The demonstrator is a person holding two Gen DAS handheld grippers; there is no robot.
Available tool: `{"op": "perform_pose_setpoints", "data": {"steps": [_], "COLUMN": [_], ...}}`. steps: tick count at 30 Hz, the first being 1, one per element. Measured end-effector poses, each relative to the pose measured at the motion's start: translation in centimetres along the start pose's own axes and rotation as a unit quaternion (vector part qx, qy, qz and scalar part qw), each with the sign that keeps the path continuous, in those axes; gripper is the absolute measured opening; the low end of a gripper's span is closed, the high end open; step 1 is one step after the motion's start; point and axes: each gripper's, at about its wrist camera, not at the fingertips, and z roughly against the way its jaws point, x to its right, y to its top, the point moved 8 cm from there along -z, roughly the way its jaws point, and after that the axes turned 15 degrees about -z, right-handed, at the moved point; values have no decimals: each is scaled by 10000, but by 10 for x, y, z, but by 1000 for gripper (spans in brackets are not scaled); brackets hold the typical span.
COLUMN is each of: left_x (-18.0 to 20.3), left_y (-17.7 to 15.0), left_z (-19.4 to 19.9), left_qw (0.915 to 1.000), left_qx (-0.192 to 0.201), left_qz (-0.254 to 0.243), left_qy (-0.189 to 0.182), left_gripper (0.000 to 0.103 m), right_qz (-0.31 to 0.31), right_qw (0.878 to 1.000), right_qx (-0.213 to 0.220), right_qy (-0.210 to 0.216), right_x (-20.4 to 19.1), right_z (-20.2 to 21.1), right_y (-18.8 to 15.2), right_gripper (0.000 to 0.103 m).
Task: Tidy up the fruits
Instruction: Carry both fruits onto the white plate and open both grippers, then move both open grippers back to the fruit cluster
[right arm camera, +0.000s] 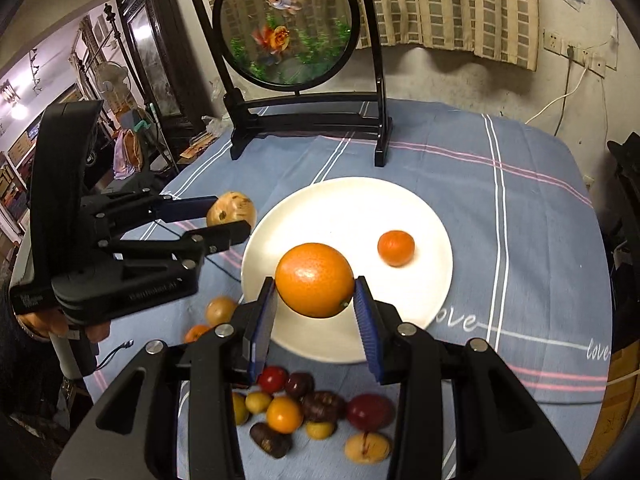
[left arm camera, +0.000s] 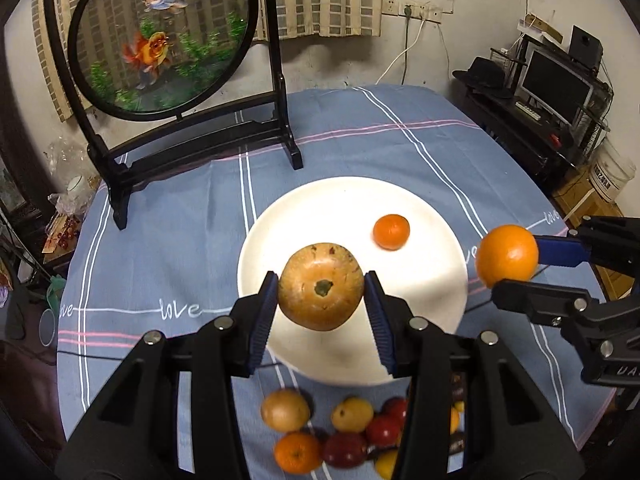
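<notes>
So a brownish apple [left arm camera: 321, 286] is being pinched across its sides by the left gripper [left arm camera: 322, 294] and an orange [right arm camera: 315, 280] by the right gripper [right arm camera: 316, 296], both being held up over the white plate [right arm camera: 424, 216], probably so they can be set down beside the small tangerine [right arm camera: 396, 248] already lying there. The apple's stem-to-blossom axis is being pointed roughly back at the camera, one dimpled end showing. The orange's navel is being turned low and to the right, while the loose fruit pile [right arm camera: 312, 412] is being left on the blue cloth [right arm camera: 520, 200] near the plate's front edge.

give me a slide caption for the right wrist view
Right tool holds an orange above a white plate with one tangerine.
</notes>
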Motion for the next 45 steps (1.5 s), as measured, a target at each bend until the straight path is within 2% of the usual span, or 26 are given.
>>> {"op": "perform_pose_setpoints", "data": {"steps": [11, 22, 34, 40, 41, 43, 44, 45], "left_x": [-5, -7, -13, -15, -15, -17, -17, -17], "left_y": [4, 4, 5, 5, 4, 4, 5, 7], "left_z": [-36, -54, -84, -100, -102, -104, -103, -102], "left_qw": [9998, 9994, 9984, 9974, 9971, 9971, 9974, 9978], "left_qx": [-220, -335, -558, -708, -745, -738, -683, -637], "left_qz": [12, 41, 83, 130, 130, 153, 152, 146], "left_qy": [-8, -2, 50, 49, 43, 122, 146, 140], "left_gripper": [44, 44, 45, 46, 47, 61, 66, 66], "right_qz": [-37, -71, -26, 97, 106, 73, 51, 30], "right_qw": [9998, 9991, 9985, 9968, 9963, 9965, 9970, 9972], "right_qx": [-195, -417, -455, -632, -630, -473, -438, -415], "right_qy": [6, -21, -296, -475, -577, -687, -642, -617], "right_x": [8, 14, 24, 27, 30, 32, 32, 32], "right_z": [-31, -52, -70, -89, -92, -91, -90, -88], "right_y": [14, 10, 15, 16, 17, 22, 24, 26], "right_gripper": [39, 39, 39, 41, 47, 65, 65, 65]}}
